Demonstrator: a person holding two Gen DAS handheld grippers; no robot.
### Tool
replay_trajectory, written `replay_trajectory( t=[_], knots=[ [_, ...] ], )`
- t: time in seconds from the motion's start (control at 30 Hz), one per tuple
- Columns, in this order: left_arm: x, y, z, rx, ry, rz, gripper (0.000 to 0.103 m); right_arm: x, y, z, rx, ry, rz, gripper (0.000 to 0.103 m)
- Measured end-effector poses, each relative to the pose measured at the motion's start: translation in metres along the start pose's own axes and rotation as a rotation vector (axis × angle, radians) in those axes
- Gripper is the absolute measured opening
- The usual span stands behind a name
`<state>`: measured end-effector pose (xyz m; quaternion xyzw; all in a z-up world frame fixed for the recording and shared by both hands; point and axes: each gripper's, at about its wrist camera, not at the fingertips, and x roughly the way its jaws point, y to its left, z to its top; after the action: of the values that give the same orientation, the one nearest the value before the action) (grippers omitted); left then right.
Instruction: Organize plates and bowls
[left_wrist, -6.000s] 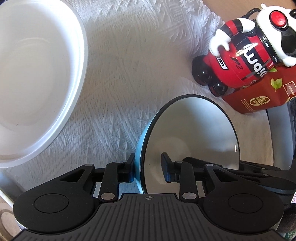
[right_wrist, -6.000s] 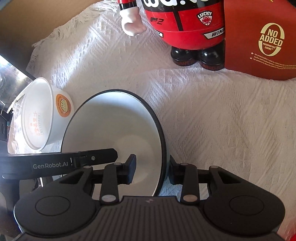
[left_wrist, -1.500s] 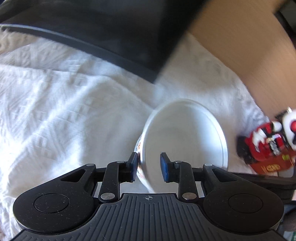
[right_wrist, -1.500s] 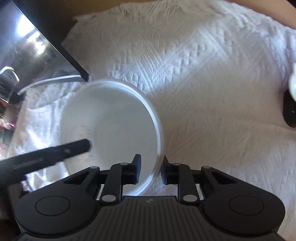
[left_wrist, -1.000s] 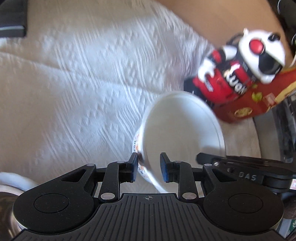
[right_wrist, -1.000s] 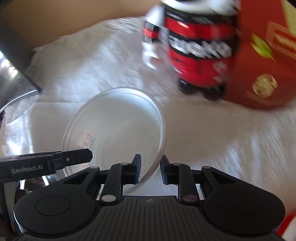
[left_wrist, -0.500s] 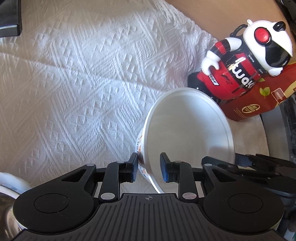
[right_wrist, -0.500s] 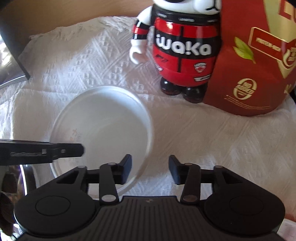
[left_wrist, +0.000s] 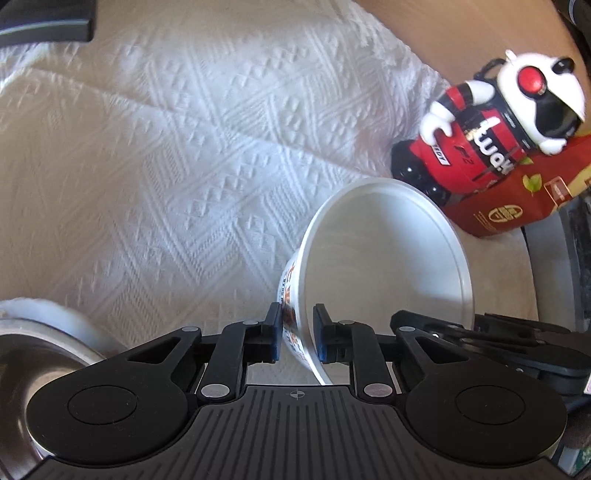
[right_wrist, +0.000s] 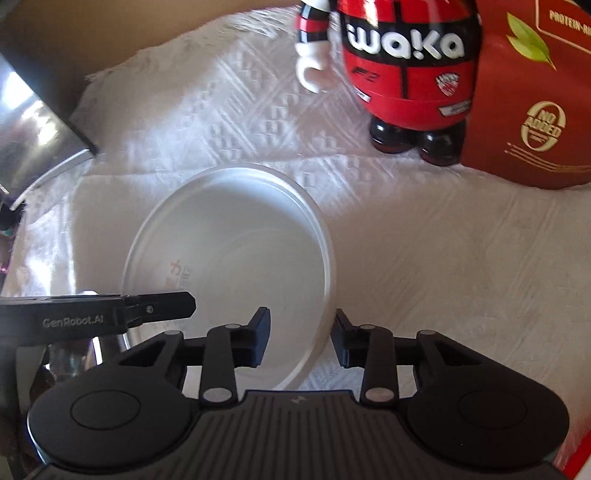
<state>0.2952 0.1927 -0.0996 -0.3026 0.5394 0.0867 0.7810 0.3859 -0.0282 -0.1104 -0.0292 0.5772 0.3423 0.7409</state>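
Bowl (left_wrist: 388, 266) sits lower centre in both views, on the cloth (left_wrist: 166, 166). Left gripper (left_wrist: 297, 332) has just been closing and pinches its near wall. Right gripper (right_wrist: 299, 338), also just closing, straddles the rim with gaps, gripping nothing.

Between the jaws, a white bowl (left_wrist: 388, 266) of smooth, matt plastic or paper, printing on its outer wall. Ahead of them a white woven cloth (left_wrist: 177, 177) with raised diamond texture. Beyond, a glossy plastic figure (right_wrist: 406, 62) and a satin red carton (right_wrist: 532, 122)
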Motion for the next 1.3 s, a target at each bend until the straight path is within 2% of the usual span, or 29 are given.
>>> replay_trajectory(
  t=[0.27,0.47,0.6,0.7,0.8,0.97,1.1,1.3],
  knots=[
    [0.017,-0.007,-0.001,0.009,0.025,0.055,0.02,0.013,-0.007,-0.003,0.021,0.026,-0.006,0.034],
    [0.026,-0.001,0.0,-0.024,0.064,0.031,0.021,0.018,-0.017,-0.003,0.059,0.036,0.0,0.034],
    [0.02,-0.008,-0.001,-0.002,0.033,0.056,0.021,0.017,-0.014,-0.003,0.052,0.033,0.016,0.028],
    [0.006,-0.014,0.0,0.025,0.003,0.052,0.021,0.006,-0.011,-0.002,0.048,0.006,0.021,0.027],
    [-0.014,-0.022,0.001,0.045,-0.012,0.018,0.024,-0.015,-0.006,-0.002,0.042,-0.033,0.019,0.027],
    [-0.067,-0.037,-0.008,0.089,-0.049,-0.057,0.028,-0.075,0.011,-0.008,-0.005,-0.126,0.036,0.027],
    [-0.095,-0.046,-0.03,0.142,-0.006,-0.086,0.031,-0.112,0.021,-0.027,-0.039,-0.134,0.049,0.027],
    [-0.097,-0.042,-0.068,0.152,0.131,-0.1,0.031,-0.119,0.029,-0.071,-0.048,-0.032,0.046,0.027]
  ],
)
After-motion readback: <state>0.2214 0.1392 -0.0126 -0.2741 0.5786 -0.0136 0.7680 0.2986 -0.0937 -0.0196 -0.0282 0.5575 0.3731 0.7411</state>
